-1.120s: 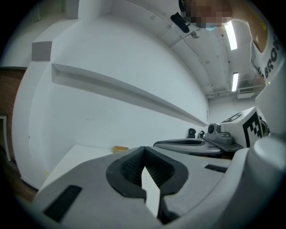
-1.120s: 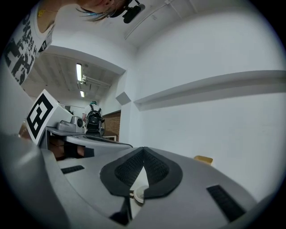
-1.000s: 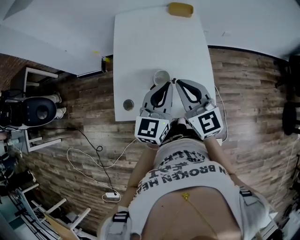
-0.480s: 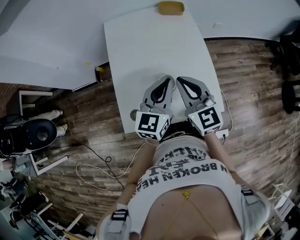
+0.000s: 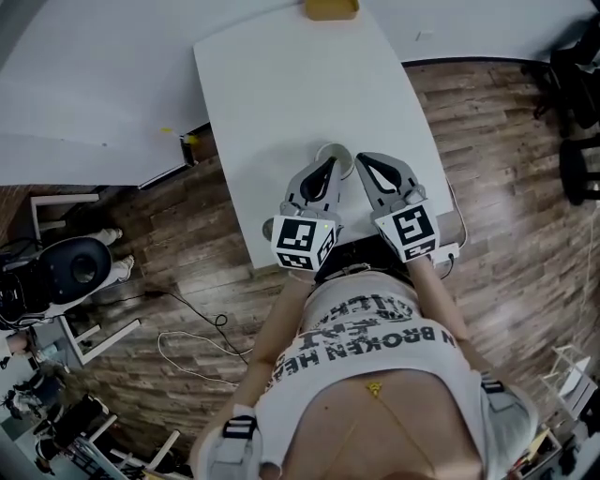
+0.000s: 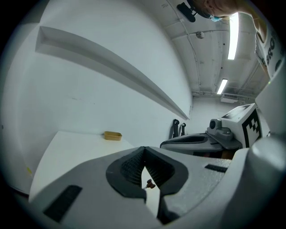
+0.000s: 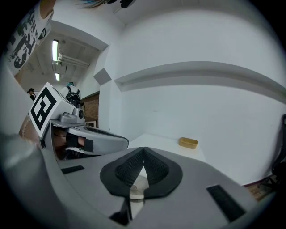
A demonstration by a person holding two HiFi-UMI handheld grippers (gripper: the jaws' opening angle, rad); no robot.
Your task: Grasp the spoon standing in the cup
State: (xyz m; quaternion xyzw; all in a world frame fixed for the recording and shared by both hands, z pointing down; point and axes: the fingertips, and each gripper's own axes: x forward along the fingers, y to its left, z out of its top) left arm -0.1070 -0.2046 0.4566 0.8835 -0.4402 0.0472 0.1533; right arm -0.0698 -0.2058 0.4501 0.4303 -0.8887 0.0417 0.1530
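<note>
A white cup (image 5: 330, 150) stands on the white table (image 5: 281, 94), near its front edge. My left gripper (image 5: 335, 161) is shut, its tips right at the cup's near rim and covering part of it. Beside it on the right, my right gripper (image 5: 360, 157) is shut too, with nothing in it. In the left gripper view the shut jaws (image 6: 144, 152) leave a slit through which a small brown spoon end (image 6: 150, 183) shows on a thin stem. In the right gripper view the cup's rim (image 7: 136, 190) shows below the shut jaws (image 7: 143, 154).
A yellow tray (image 5: 330, 7) lies at the table's far edge, also the yellow tray (image 6: 112, 135) in the left gripper view. A white wall with a ledge rises behind the table. Cables (image 5: 187, 342) trail on the wooden floor; a chair (image 5: 75, 267) stands at the left.
Both grippers have sunk side by side toward the table and tipped downward. Their jaws stayed shut. The cup, hidden half a second ago, shows again at the left gripper's tips.
</note>
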